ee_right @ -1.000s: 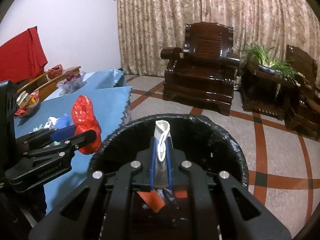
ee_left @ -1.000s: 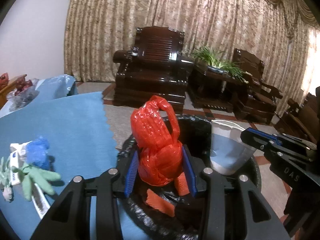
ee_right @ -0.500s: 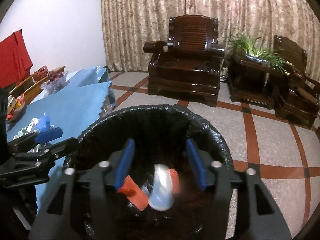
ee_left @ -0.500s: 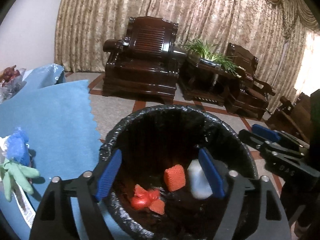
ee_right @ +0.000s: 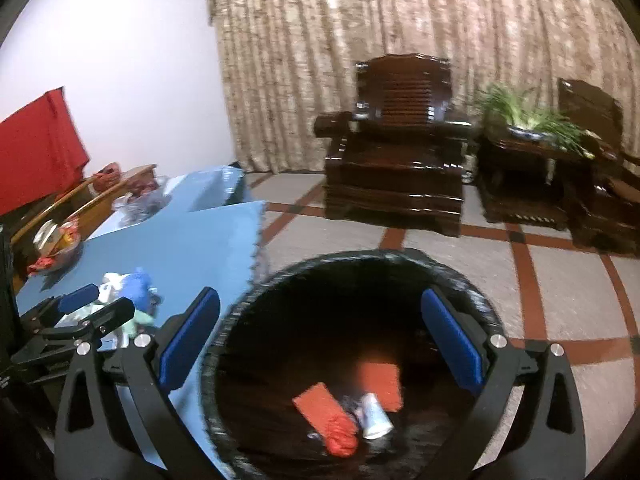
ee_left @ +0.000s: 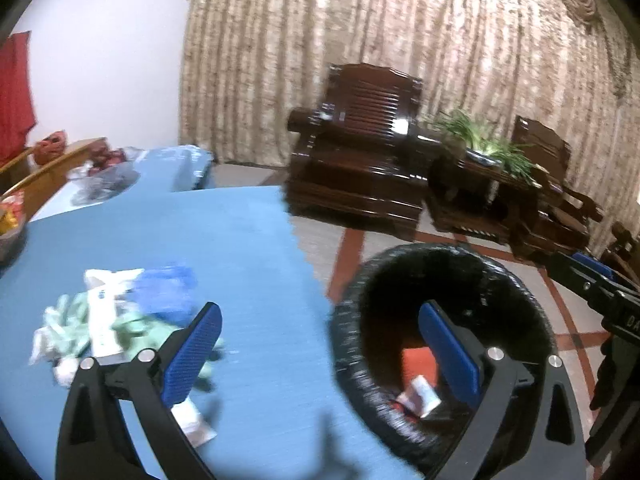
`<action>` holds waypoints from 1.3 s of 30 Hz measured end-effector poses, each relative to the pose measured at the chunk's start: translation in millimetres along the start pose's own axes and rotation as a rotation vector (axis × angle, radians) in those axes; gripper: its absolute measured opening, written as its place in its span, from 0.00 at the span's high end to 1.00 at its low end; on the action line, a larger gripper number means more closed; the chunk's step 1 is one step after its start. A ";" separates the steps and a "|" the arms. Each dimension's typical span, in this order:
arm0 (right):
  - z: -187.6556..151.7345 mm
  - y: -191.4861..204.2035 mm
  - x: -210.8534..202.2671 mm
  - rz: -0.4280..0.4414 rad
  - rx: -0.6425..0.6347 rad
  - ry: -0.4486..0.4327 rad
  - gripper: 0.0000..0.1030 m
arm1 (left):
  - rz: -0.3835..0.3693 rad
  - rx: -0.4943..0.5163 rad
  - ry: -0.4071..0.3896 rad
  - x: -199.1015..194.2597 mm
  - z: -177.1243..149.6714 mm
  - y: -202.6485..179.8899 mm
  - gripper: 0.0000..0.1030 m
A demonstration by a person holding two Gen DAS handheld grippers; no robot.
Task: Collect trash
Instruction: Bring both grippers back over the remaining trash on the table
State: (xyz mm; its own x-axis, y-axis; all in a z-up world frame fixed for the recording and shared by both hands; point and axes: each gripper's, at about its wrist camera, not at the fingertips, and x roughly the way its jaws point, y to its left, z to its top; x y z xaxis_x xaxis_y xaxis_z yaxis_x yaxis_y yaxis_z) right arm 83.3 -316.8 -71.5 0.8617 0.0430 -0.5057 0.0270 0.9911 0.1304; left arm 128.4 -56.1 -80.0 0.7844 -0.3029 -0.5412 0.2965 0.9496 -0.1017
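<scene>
Litter on table: a small heap of leftover trash (ee_left: 116,320), blue, pale green and white scraps, lies on the blue tablecloth (ee_left: 208,248) at about 9 o'clock of the left gripper (ee_left: 320,344); blur hides what each piece is.
Left gripper: jaws have just been opening and stand spread wide, nothing between them; one pad hangs over the heap's near edge, the other over the bin's mouth.
Table edge: the cloth's zigzag border runs just beside the bin (ee_right: 256,308) at about 10 o'clock of its rim; a scrap nudged that way could fall in the gap and land on the floor.
Bin: black liner, open mouth; the red bag (ee_right: 332,420) and the white cup (ee_right: 374,416) lie at the bottom, well below the rim.
Right gripper (ee_right: 320,344): jaws have just been opening too, spread and empty, above the bin's mouth.
Risk: thin, loose scraps may slip from wide pads or snag the cloth; the two tools sit close, so a crossing swing could clash.
Open room: tiled floor (ee_right: 568,280) at 1 to 3 o'clock of the bin is free; dark chairs stand well apart.
</scene>
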 end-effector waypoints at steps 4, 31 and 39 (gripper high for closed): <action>2.3 34.5 6.3 0.063 -0.043 0.003 0.05 | 0.067 -0.038 -0.010 -19.7 -5.9 32.5 0.06; -21.4 192.9 82.7 0.243 -0.215 0.087 0.05 | 0.313 -0.186 -0.002 -45.8 -46.2 173.6 0.10; -19.5 202.5 122.7 0.220 -0.230 0.111 0.05 | 0.324 -0.173 0.052 -0.1 -54.2 175.8 0.13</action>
State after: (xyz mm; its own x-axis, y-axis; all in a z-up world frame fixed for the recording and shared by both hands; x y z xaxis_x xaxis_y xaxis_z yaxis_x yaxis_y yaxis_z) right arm 184.7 -108.4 -123.8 0.7733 0.2603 -0.5781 -0.2797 0.9584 0.0574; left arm 150.9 115.2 -143.0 0.7922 0.0162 -0.6100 -0.0628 0.9965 -0.0551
